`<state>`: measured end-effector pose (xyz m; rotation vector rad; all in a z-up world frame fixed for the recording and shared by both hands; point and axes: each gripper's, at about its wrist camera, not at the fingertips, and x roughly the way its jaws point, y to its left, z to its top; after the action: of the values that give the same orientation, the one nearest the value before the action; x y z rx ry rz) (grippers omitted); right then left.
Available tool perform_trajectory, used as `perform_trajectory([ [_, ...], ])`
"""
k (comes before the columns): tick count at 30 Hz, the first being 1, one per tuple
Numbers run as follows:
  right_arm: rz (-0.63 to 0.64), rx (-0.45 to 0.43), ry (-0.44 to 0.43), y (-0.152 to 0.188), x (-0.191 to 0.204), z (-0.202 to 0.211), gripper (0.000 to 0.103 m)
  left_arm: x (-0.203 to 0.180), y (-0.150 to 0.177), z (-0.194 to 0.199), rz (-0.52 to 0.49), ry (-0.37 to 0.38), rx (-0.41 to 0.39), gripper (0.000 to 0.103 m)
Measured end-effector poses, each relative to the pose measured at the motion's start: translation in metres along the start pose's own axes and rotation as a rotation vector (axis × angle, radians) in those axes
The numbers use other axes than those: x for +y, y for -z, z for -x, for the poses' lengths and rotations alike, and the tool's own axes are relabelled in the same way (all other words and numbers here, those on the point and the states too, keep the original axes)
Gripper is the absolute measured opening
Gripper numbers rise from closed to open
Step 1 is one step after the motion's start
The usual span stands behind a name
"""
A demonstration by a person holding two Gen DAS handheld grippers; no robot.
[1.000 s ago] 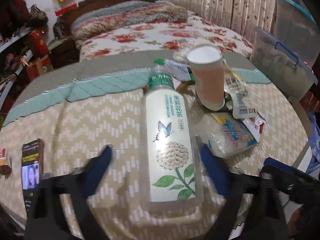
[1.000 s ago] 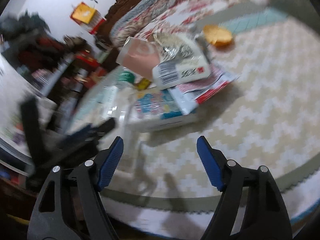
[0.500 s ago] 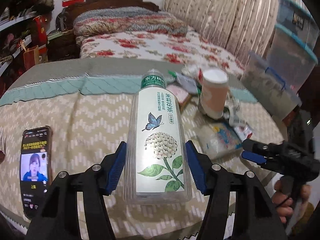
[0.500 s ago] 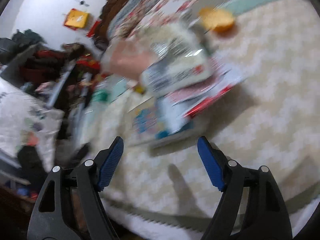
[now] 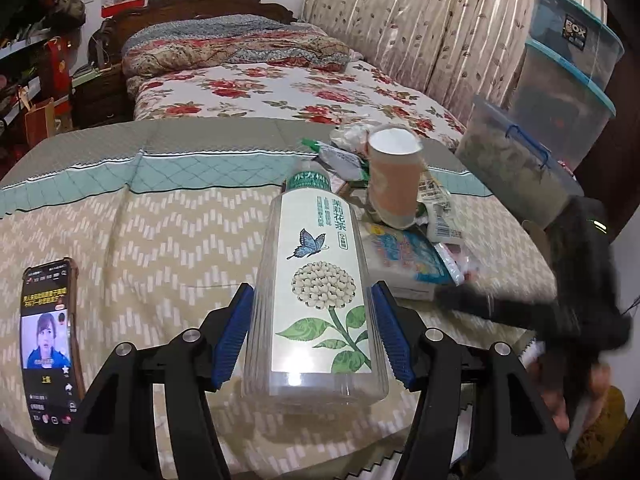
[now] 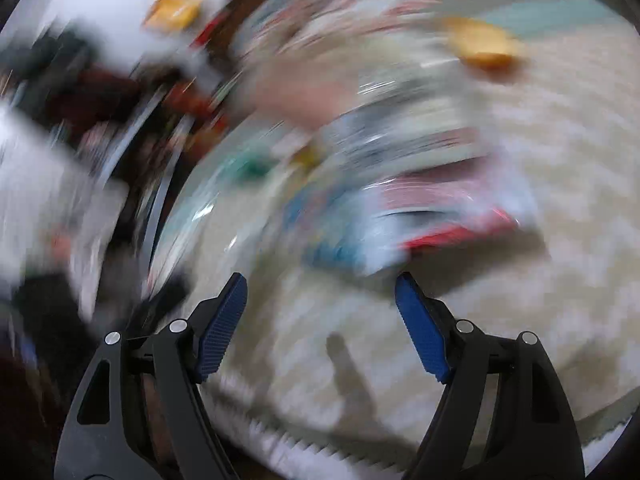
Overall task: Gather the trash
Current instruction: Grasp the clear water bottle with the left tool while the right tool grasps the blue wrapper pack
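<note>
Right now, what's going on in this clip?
A person is clearing trash off a table. The left gripper is shut on a clear tea bottle, apparently empty, held upright above the tablecloth. Behind it sit a paper cup and a pile of wrappers, not yet collected. A phone lies at the left. The right gripper is open and empty; its view is heavily blurred, so little else can be told there.

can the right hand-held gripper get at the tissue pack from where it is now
Probably yes. The right hand-held gripper is open and empty, with only bare bedspread between it and the tissue pack. Its view is badly blurred, so alignment is unclear.
</note>
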<state>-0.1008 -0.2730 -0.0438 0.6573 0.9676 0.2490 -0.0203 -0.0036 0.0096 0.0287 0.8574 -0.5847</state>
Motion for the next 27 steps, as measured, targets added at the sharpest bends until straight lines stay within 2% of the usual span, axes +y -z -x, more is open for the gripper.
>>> perform_trajectory([
  [2,0.142,0.009,0.023,0.010,0.027,-0.004,0.077,0.005,0.001,0.000,0.019,-0.016,-0.004,0.059],
  [4,0.193,-0.010,0.061,0.013,0.035,-0.004,0.077,0.013,-0.002,0.000,0.048,-0.017,-0.003,0.059],
  [8,0.225,-0.053,0.202,0.008,0.031,-0.001,0.077,0.018,-0.001,0.001,0.058,-0.026,-0.003,0.059],
  [11,0.190,-0.066,0.279,-0.004,0.017,-0.004,0.077,0.017,-0.001,0.000,0.054,-0.028,-0.001,0.059],
  [13,0.138,-0.078,0.270,-0.012,0.005,-0.004,0.077,0.018,-0.002,0.000,0.055,-0.027,-0.001,0.059],
  [15,0.142,-0.079,0.264,-0.024,0.000,-0.003,0.077,0.017,-0.001,0.001,0.055,-0.026,0.000,0.059],
  [17,0.192,-0.079,0.259,-0.036,0.007,-0.012,0.078,0.016,-0.001,0.000,0.055,-0.024,0.001,0.059],
  [19,0.258,-0.058,0.255,-0.043,0.014,-0.028,0.087,0.016,0.000,0.000,0.054,-0.024,0.003,0.059],
  [21,0.298,-0.038,0.270,-0.046,0.020,-0.040,0.088,0.016,0.000,0.000,0.054,-0.023,0.005,0.059],
  [22,0.315,-0.028,0.290,-0.046,0.021,-0.046,0.085,0.017,0.001,0.000,0.054,-0.022,0.004,0.059],
  [23,0.330,-0.027,0.307,-0.040,0.022,-0.047,0.076,0.017,0.000,0.002,0.053,-0.025,-0.002,0.059],
  [25,0.353,-0.037,0.307,-0.025,0.035,-0.042,0.071,0.018,0.000,0.010,0.054,-0.029,-0.031,0.058],
  [27,0.340,-0.018,0.209,-0.016,0.042,-0.033,0.070,0.021,-0.004,0.021,0.068,-0.024,-0.078,0.057],
])
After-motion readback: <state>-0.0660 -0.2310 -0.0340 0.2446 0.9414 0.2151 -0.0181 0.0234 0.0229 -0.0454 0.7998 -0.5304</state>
